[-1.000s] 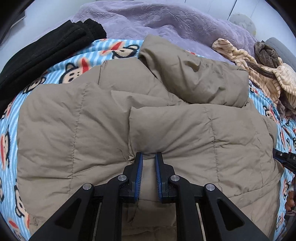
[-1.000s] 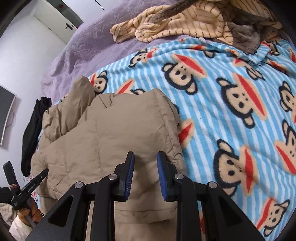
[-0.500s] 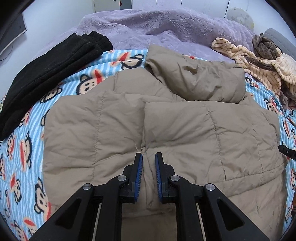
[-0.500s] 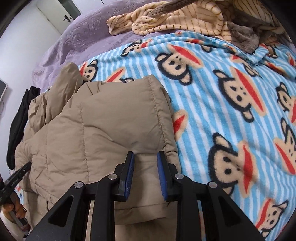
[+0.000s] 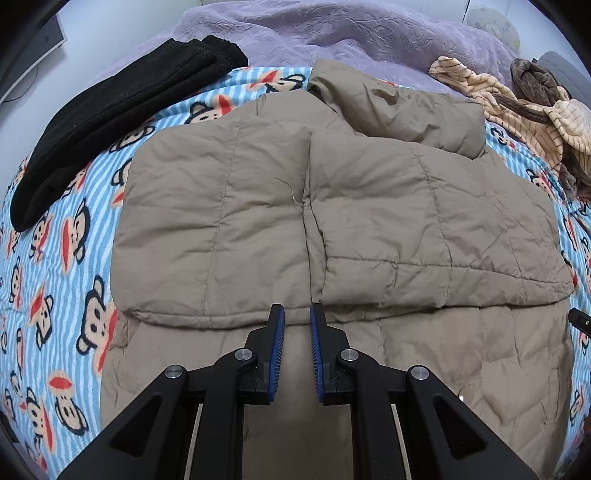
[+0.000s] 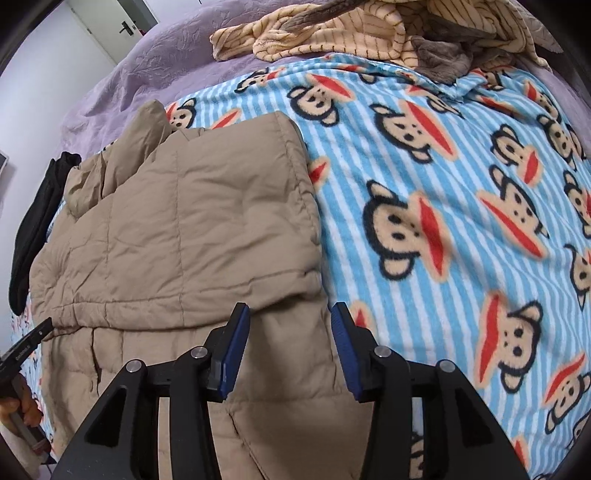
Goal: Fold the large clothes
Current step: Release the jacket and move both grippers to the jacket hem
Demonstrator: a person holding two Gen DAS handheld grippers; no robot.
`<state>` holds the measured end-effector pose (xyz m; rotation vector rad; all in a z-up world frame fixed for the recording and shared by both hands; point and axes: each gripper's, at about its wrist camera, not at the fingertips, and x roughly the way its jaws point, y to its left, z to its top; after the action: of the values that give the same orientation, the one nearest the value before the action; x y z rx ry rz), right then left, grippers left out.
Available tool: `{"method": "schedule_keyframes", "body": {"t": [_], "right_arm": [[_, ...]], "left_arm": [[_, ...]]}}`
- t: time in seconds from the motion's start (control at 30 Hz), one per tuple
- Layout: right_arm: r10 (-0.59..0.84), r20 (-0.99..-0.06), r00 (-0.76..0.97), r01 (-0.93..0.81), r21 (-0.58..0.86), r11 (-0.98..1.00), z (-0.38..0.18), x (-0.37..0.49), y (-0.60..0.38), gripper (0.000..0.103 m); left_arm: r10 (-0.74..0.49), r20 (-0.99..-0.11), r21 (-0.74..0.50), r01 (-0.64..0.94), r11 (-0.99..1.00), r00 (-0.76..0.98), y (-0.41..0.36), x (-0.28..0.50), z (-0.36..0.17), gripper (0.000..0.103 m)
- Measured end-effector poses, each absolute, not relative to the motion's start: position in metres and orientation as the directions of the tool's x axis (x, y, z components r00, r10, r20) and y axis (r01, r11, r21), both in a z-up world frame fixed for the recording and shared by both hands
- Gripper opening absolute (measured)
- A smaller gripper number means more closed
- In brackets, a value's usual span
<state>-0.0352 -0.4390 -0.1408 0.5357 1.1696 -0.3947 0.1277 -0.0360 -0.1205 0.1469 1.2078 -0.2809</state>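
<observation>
A tan quilted jacket [image 5: 369, 221] lies folded over itself on a monkey-print blanket [image 5: 55, 295]. The hem of its top layer runs across just at my fingertips. My left gripper [image 5: 295, 314] points down at that hem, jaws nearly together, and no fabric visibly fills the narrow gap. In the right wrist view the jacket [image 6: 184, 229] fills the left half. My right gripper [image 6: 290, 314] hangs over its right-hand corner, and its jaws are opening. The fabric lies below and between them, but the pads do not press on it.
A folded black garment [image 5: 110, 110] lies at the far left. A heap of striped beige and brown clothes [image 5: 517, 99] sits at the far right. A purple bedspread [image 5: 332, 33] lies beyond the blanket. In the right wrist view, bare blanket [image 6: 443, 184] stretches right of the jacket.
Both grippers drew back toward the near side, so more of the jacket shows. The top layer now lies flat. The right jaws spread apart off the jacket's edge; the left jaws kept their gap.
</observation>
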Motion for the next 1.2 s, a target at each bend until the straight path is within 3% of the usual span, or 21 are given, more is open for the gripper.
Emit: {"method": "schedule_keyframes", "body": {"t": [0.5, 0.53, 0.57, 0.6, 0.63, 0.8, 0.87, 1.03, 1.1, 1.2], "right_arm": [[0.101, -0.936, 0.338, 0.604, 0.298, 0.739, -0.146, -0.098, -0.426, 0.062], [0.107, -0.935, 0.338, 0.604, 0.303, 0.737, -0.146, -0.100, -0.426, 0.062], [0.113, -0.934, 0.340, 0.604, 0.308, 0.735, -0.146, -0.102, -0.425, 0.062], [0.119, -0.933, 0.340, 0.602, 0.313, 0.735, -0.146, -0.104, -0.425, 0.062], [0.124, -0.932, 0.341, 0.600, 0.318, 0.734, -0.145, -0.106, -0.425, 0.062], [0.154, -0.926, 0.344, 0.589, 0.341, 0.733, -0.143, -0.118, -0.425, 0.063], [0.166, -0.923, 0.346, 0.587, 0.351, 0.729, -0.142, -0.123, -0.427, 0.069], [0.205, -0.914, 0.351, 0.578, 0.383, 0.720, -0.141, -0.138, -0.431, 0.072], [0.222, -0.910, 0.350, 0.572, 0.396, 0.718, -0.142, -0.144, -0.431, 0.083], [0.240, -0.907, 0.346, 0.567, 0.405, 0.717, -0.141, -0.153, -0.429, 0.083]], "left_arm": [[-0.141, -0.955, -0.075, 0.247, 0.966, 0.260, -0.025, 0.074, -0.123, 0.016], [-0.139, -0.955, -0.073, 0.248, 0.966, 0.261, -0.026, 0.071, -0.122, 0.022], [-0.135, -0.956, -0.070, 0.248, 0.966, 0.259, -0.027, 0.069, -0.121, 0.041], [-0.120, -0.960, -0.058, 0.238, 0.969, 0.253, -0.027, 0.067, -0.121, 0.098], [-0.102, -0.957, -0.044, 0.216, 0.976, 0.270, -0.026, 0.063, -0.118, 0.101], [-0.098, -0.955, -0.046, 0.189, 0.981, 0.278, -0.025, 0.046, -0.112, 0.102], [-0.085, -0.958, -0.037, 0.178, 0.983, 0.274, -0.024, 0.038, -0.112, 0.102], [-0.059, -0.965, -0.026, 0.131, 0.991, 0.254, -0.017, 0.021, -0.113, 0.102], [-0.070, -0.972, -0.045, 0.114, 0.992, 0.226, -0.012, 0.017, -0.117, 0.102], [-0.091, -0.975, -0.070, 0.107, 0.992, 0.205, -0.008, 0.005, -0.116, 0.102]]}}
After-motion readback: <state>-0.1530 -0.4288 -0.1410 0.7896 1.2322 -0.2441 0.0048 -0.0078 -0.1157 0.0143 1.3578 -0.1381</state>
